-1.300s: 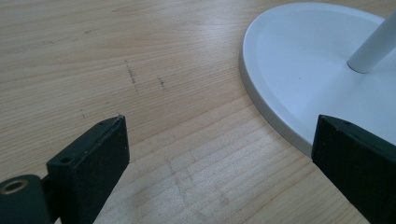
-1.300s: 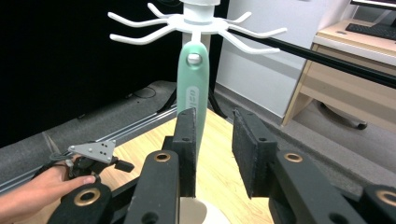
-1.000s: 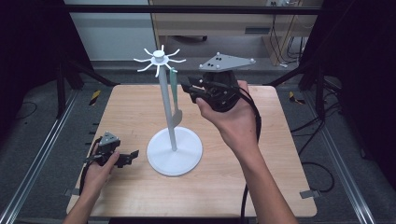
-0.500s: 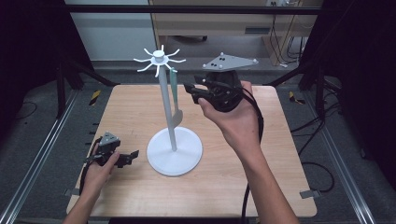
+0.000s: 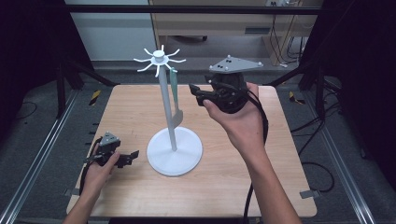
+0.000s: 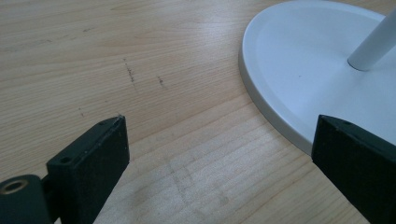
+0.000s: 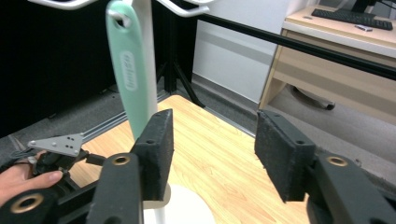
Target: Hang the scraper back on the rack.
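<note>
1. a pale wooden tabletop (image 5: 261, 186) stands in a dark-framed room.
2. the right hand-held gripper (image 5: 196, 91) hovers beside the mint spatula (image 5: 174, 95); its jaws have just been opening, nothing between them.
3. the spatula hangs from the white hook stand (image 5: 173, 151).
4. the left hand-held gripper (image 5: 133, 155) lies released near the stand's base.

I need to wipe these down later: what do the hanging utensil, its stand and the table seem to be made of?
The mint-green utensil looks like matte plastic or silicone, with an embossed handle. The white stand seems painted metal or plastic, smooth with an even sheen. The table shows pale wood grain, possibly laminate.
</note>
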### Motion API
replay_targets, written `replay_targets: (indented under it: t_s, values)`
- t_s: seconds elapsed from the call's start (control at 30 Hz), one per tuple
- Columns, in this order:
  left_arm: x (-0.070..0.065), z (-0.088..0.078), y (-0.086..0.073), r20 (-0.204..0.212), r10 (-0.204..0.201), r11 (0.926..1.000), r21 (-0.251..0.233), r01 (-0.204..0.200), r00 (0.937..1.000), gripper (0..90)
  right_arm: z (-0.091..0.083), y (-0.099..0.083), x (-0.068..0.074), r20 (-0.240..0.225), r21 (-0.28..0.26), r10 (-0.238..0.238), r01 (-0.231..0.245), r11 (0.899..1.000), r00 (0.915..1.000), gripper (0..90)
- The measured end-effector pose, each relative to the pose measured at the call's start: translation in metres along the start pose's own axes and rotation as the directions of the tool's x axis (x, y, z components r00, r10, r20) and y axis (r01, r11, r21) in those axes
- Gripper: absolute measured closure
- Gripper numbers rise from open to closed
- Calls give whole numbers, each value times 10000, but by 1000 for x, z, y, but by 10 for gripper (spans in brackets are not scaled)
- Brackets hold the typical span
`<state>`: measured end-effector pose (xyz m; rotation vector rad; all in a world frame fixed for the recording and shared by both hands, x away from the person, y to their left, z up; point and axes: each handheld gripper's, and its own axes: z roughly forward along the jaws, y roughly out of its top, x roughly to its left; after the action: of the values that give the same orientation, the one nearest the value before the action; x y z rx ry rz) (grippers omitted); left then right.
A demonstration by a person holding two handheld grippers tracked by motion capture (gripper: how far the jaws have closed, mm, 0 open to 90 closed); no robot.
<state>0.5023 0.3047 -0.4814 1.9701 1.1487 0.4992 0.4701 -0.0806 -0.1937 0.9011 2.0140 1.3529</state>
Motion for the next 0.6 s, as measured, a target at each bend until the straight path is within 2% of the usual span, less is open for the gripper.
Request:
replay_targets:
  t_s: [0.13, 0.33, 0.6]
  values:
    - [0, 0, 0, -17, -11, 10000, -12, 11, 10000, 39, 0, -7, -5, 214, 144, 88, -91, 9999, 9997, 401]
    - [2, 0, 0, -56, -60, 10000, -56, 60, 10000, 38, -2, -20, -15, 800, 372, 144, -174, 9992, 9967, 306]
    - [1, -1, -1, -54, -75, 9999, -91, 75, 10000, 38, -3, -44, -31, 1296, 897, 460, -579, 9943, 9905, 196]
